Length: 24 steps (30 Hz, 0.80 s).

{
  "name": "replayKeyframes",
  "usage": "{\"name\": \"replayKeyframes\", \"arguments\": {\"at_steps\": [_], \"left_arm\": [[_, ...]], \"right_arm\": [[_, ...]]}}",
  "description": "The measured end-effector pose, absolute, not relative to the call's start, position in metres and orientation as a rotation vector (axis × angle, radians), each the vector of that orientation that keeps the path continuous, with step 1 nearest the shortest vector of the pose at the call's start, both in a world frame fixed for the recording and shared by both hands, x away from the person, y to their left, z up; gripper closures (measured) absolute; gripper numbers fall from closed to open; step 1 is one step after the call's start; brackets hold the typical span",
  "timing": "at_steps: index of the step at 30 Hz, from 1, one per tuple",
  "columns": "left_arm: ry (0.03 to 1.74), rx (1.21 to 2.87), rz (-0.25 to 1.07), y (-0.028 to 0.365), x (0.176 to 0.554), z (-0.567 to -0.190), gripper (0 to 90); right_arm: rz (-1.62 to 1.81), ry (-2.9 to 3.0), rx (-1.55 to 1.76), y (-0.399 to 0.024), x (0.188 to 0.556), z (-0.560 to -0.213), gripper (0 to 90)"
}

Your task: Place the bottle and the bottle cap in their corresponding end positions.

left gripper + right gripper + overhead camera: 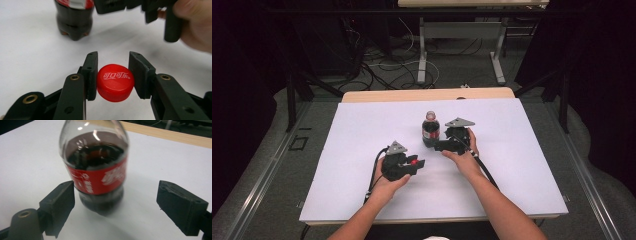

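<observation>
Left gripper (113, 75): clamped on a round red plastic bottle cap (115, 82) with white lettering on its top, one black pad pressed against each side of the cap's ribbed edge. Cap held face-up between the pads, just above the white sheet covering the counter (30, 62). Beyond the left gripper's tips, near: the dark lobed base of a clear plastic cola bottle (74, 21), standing upright on the white sheet. Farther right in the left gripper view: the other gripper's black body and the hand (195, 25) gripping it, blurred.

Right gripper (116, 202): jaws parted, no pad touching anything. Directly ahead, between the two pads but nearer the left one: the same cola bottle (96, 167), with red label and dark drink, uncapped as far as the high view shows. A small gap visible between the left pad and the bottle; the right pad well apart from it.

From above: left gripper (414, 163) with the red cap (413, 161) at its tip, down and left of the bottle (430, 130); right gripper (441, 146) just beside the bottle's right side. Wooden edge of the counter (377, 95) beyond the white sheet.
</observation>
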<state>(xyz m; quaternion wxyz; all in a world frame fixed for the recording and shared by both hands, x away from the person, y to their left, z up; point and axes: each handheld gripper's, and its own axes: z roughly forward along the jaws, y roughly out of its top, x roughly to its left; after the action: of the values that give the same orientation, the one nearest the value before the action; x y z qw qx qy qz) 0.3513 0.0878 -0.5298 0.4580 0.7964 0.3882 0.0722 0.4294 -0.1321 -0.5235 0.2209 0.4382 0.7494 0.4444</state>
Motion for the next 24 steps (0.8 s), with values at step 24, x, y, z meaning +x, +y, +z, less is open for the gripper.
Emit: {"name": "replayKeyframes", "arguments": {"at_steps": [24], "left_arm": [[0.913,2.056,0.225,0.048,0.363,-0.562,47.8]], "right_arm": [[1.188,2.045,1.238,-0.189,0.379,-0.520,0.0]]}}
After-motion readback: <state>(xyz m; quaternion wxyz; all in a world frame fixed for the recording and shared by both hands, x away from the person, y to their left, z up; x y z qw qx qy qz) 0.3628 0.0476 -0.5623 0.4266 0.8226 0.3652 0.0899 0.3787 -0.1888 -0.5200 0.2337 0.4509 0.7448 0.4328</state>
